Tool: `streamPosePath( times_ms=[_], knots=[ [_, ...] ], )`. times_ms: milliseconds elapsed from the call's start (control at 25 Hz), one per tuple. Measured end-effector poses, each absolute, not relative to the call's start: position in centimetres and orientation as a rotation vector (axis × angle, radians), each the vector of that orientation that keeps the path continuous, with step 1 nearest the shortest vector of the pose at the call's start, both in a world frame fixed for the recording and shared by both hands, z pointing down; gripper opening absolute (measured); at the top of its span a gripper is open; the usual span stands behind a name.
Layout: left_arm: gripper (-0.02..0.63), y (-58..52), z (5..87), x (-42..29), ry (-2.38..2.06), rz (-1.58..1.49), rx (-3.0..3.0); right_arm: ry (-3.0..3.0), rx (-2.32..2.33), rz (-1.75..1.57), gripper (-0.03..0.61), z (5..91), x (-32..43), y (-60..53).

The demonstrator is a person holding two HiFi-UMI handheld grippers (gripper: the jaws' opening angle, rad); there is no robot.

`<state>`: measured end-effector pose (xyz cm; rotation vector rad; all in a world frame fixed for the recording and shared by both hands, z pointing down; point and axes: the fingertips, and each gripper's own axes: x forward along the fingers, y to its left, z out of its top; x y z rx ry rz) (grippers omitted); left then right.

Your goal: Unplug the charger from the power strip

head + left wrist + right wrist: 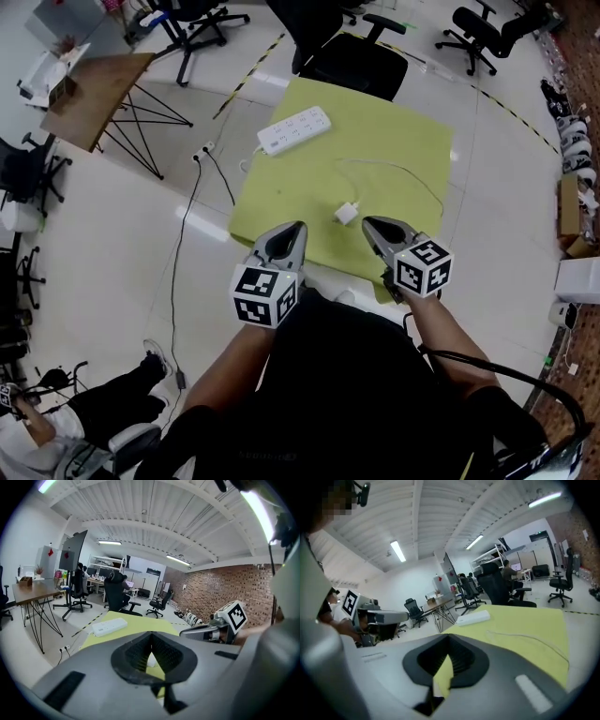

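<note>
One small white boxy charger (347,213) lies unplugged on the yellow-green tabletop (394,141) near its front edge. It is well apart from the long white plastic power strip (294,130) at the far left corner. Its thin white cable (412,183) loops rightward. The left gripper (298,228) and right gripper (368,225) flank the charger without touching it, each with jaws pressed together on nothing.

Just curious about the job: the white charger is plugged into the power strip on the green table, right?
No. The head view shows the charger lying loose on the green table, apart from the power strip, not plugged into it.
</note>
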<state>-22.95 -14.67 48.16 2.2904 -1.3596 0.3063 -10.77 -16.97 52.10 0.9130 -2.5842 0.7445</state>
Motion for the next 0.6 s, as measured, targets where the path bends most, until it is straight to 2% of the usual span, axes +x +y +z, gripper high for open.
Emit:
streamPosePath(
  times_ms=[240, 440, 600],
  knots=[
    [0.006, -11.8, 47.8, -21.6, -1.368, 0.320, 2.284, -2.784, 0.828, 0.822, 0.002, 47.2, -10.5, -14.0],
    [0.006, -10.5, 48.1, -19.5, -1.307, 0.372, 2.313, -2.778, 0.854, 0.597, 0.002, 45.2, -8.9, -12.0],
    [0.006, -10.9, 45.6, -18.1, -1.292, 0.340, 2.387, -2.763, 0.885, 0.574, 0.002, 44.3, -8.0, -11.0]
  ],
)
